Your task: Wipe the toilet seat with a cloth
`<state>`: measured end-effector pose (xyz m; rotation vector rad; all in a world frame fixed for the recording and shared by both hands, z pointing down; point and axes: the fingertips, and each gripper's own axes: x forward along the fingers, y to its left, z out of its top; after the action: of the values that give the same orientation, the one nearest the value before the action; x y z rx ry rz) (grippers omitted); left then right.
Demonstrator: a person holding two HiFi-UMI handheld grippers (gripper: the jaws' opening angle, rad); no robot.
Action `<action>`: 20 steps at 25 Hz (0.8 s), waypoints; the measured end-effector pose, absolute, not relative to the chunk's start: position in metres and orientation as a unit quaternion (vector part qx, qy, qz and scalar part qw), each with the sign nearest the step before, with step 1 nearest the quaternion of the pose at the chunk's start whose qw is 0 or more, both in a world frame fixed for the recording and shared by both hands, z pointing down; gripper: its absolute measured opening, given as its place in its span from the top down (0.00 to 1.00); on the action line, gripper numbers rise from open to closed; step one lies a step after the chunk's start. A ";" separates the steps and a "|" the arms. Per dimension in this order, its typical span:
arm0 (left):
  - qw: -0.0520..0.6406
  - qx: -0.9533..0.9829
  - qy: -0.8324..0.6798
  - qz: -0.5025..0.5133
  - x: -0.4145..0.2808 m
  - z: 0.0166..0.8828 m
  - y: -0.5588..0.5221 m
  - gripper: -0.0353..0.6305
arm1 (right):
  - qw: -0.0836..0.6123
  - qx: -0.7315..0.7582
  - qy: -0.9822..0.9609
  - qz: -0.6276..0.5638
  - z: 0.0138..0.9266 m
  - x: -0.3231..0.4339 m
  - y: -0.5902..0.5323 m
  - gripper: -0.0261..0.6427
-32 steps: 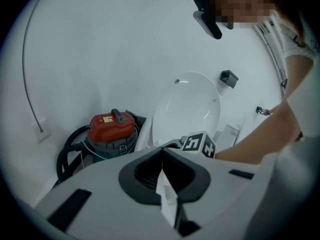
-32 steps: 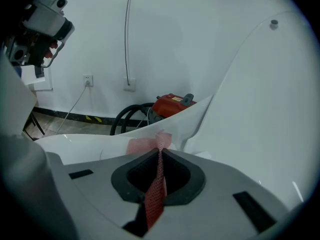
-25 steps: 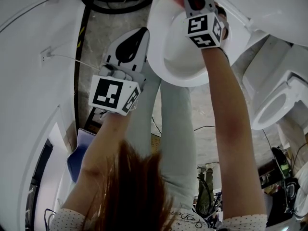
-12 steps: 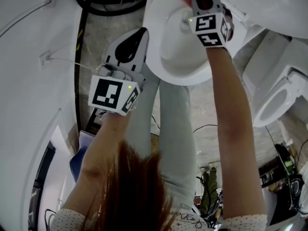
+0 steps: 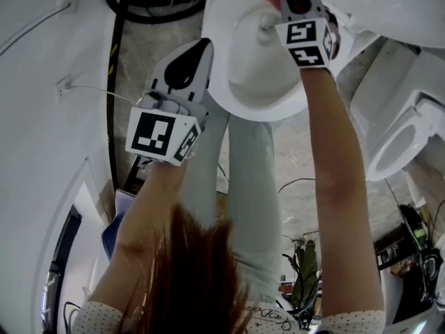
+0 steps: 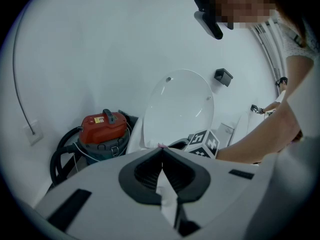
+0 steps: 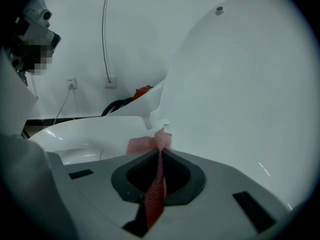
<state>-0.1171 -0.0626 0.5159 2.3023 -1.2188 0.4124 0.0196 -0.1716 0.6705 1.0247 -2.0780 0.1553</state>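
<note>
Right claw (image 7: 161,146) pinching the red cloth (image 7: 142,145), its bunched end against the toilet seat (image 7: 95,130) by the hinge, raised lid (image 7: 240,84) just behind. Left claw (image 6: 161,149) pressed together, hanging beside the bowl; red vacuum (image 6: 103,126) beyond.

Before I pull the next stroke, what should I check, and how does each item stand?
1. Cloth clamped in right tool: ok.
2. Cloth pressed onto toilet seat near the hinge: cannot tell.
3. Lid raised clear of the seat: ok.
4. Left tool shut, beside the bowl, outside the wiping path: ok.
5. Enough cloth beyond the jaws to cover the seat: probably not ok, only a small tuft shows.
</note>
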 end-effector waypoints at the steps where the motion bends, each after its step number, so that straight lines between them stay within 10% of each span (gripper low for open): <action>1: 0.249 0.846 -0.447 0.152 -0.116 0.516 -0.063 0.94 | 0.396 0.408 -0.820 0.064 0.670 0.022 -0.171 0.92; 20: 0.233 0.864 -0.416 0.161 -0.086 0.518 -0.081 0.94 | 0.393 0.428 -0.810 0.082 0.673 0.065 -0.153 0.92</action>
<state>-0.0858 -0.0811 0.5182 2.3746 -1.1416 0.4412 0.0654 -0.1533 0.6728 1.0858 -2.0562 0.2088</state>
